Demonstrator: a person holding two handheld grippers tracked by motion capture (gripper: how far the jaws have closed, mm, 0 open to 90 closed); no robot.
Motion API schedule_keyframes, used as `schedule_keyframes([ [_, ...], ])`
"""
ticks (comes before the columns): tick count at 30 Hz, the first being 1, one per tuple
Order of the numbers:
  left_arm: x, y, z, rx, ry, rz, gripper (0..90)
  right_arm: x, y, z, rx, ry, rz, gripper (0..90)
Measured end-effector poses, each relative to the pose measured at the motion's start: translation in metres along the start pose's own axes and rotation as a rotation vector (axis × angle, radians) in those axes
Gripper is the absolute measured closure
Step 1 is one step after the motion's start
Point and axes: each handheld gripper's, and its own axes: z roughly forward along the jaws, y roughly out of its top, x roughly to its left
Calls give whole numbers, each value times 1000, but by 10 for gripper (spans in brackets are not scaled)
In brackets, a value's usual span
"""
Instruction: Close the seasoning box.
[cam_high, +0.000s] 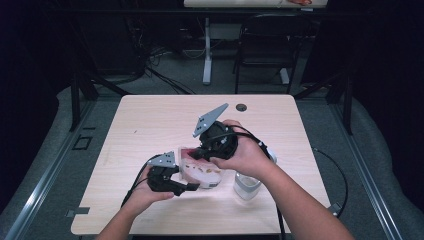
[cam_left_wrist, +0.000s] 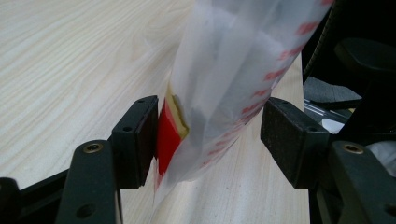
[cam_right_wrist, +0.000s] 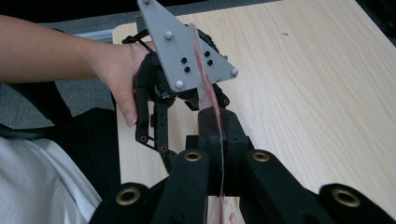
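A clear plastic bag (cam_high: 204, 171) with red print holds pale and red pieces, and hangs just above the table between both grippers. My right gripper (cam_high: 198, 152) comes in from above and is shut on the bag's top edge (cam_right_wrist: 206, 81); in the right gripper view its jaws (cam_right_wrist: 215, 128) pinch the thin film. My left gripper (cam_high: 196, 186) reaches in from the left at the bag's lower end. In the left gripper view the bag (cam_left_wrist: 233, 60) stands between open jaws (cam_left_wrist: 212, 121): one pad touches its red part, the other is apart from it.
A white cup-like container (cam_high: 247, 186) stands on the wooden table (cam_high: 150, 120) just right of the bag, under my right forearm. A cable hole (cam_high: 241, 107) sits near the far edge. A chair (cam_high: 265, 45) and another table's leg are behind.
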Motion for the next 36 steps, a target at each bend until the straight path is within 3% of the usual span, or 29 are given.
schedule_keyframes([
  [14, 0, -5, -1, 2, -16, 35, 555, 1, -2, 1, 4, 15, -10, 900],
  [27, -1, -4, 0, 45, -50, 24, 613, -3, -9, 0, 9, 44, 5, 897],
  [36, -2, -1, 0, 95, -36, 20, 619, -8, -18, -1, 5, 45, 24, 893],
])
